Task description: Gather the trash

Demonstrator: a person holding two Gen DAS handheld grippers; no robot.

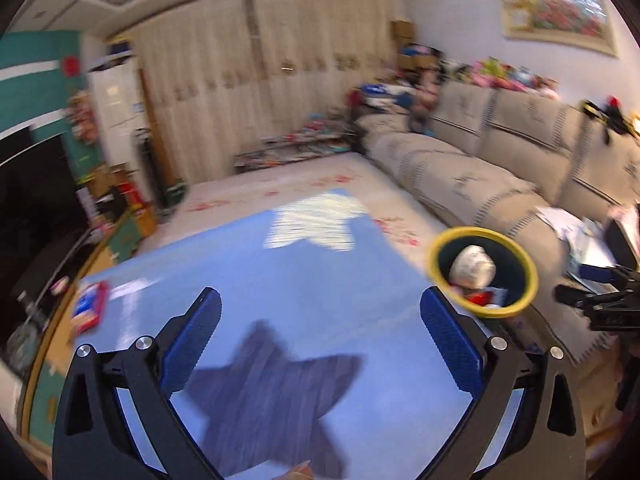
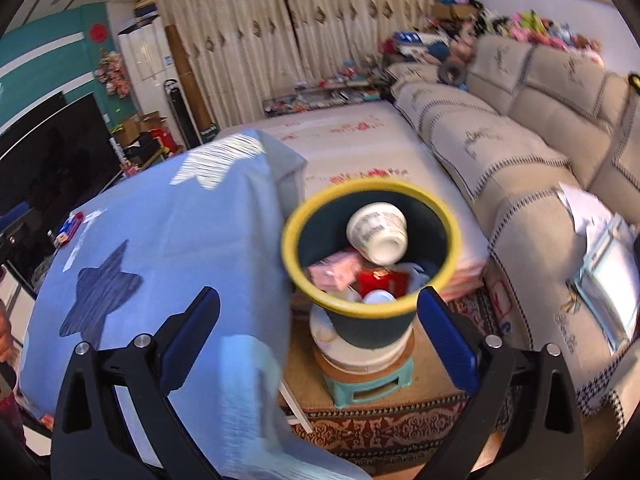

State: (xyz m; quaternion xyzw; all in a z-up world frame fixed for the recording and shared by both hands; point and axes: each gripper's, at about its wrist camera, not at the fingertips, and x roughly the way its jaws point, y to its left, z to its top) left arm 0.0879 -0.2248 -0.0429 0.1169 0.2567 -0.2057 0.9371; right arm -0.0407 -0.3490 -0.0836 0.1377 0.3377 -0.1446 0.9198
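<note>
- Far out at nine o'clock in the left wrist view, a small red-and-blue packet [image 1: 89, 309] lay on the light blue star-patterned tablecloth [image 1: 304, 264], apparently the only loose scrap on the cloth.
- The left gripper [image 1: 320, 312] hovered over the dark grey star, its blue-padded fingers [image 1: 450, 338] spread wide with nothing between them.
- At two o'clock from those fingers sat the dark green, yellow-rimmed trash bin [image 1: 482, 312], a crumpled pale wad visible inside, though blurred.
- Over in the right wrist view, the same packet [image 2: 71, 227] showed at ten o'clock, well apart from the right gripper [image 2: 320, 312].
- The right gripper's fingers were wide too, and empty.
- The trash bin [image 2: 370, 190] stood at twelve o'clock just ahead of them, perched on a round white stool stacked on a small teal one [image 2: 362, 390]; a white paper cup [image 2: 378, 232] lay tilted on pink and red wrappers inside.
- My call: the packet lay off to the left, its long axis running away from the camera, and the left hand was nearer, so it should go fetch.
</note>
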